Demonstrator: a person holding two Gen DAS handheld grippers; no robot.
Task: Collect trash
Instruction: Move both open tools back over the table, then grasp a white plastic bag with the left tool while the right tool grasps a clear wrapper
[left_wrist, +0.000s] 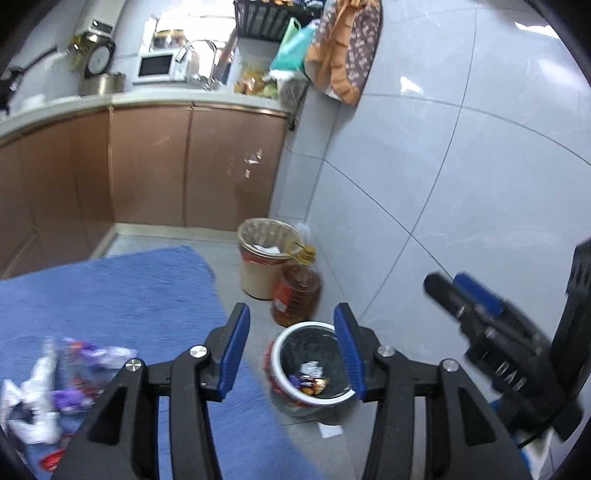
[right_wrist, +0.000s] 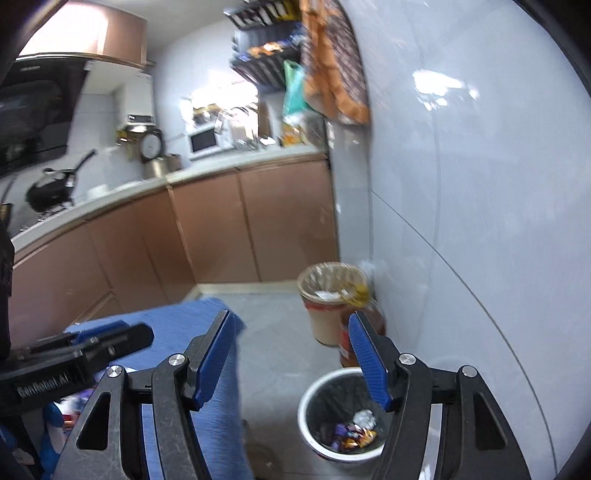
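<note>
The trash bin (left_wrist: 314, 369) sits at the lower middle of the left wrist view, a white-rimmed, black-lined bin on the floor beside the tiled wall, with crumpled paper and sweet wrappers (right_wrist: 351, 430) already at its bottom. It stands just off the edge of the blue cloth (left_wrist: 110, 295), probably so scraps can go straight in. More loose wrappers (left_wrist: 55, 384) lie on that cloth at the lower left, so the job looks unfinished. The left gripper (left_wrist: 291, 354) hangs above the bin, jaws parted and empty. The right gripper (right_wrist: 291, 362) is likewise spread with nothing between its pads. Further up stand an oil bottle (left_wrist: 295, 295) and a lined basket (left_wrist: 264, 254) in the corner.
</note>
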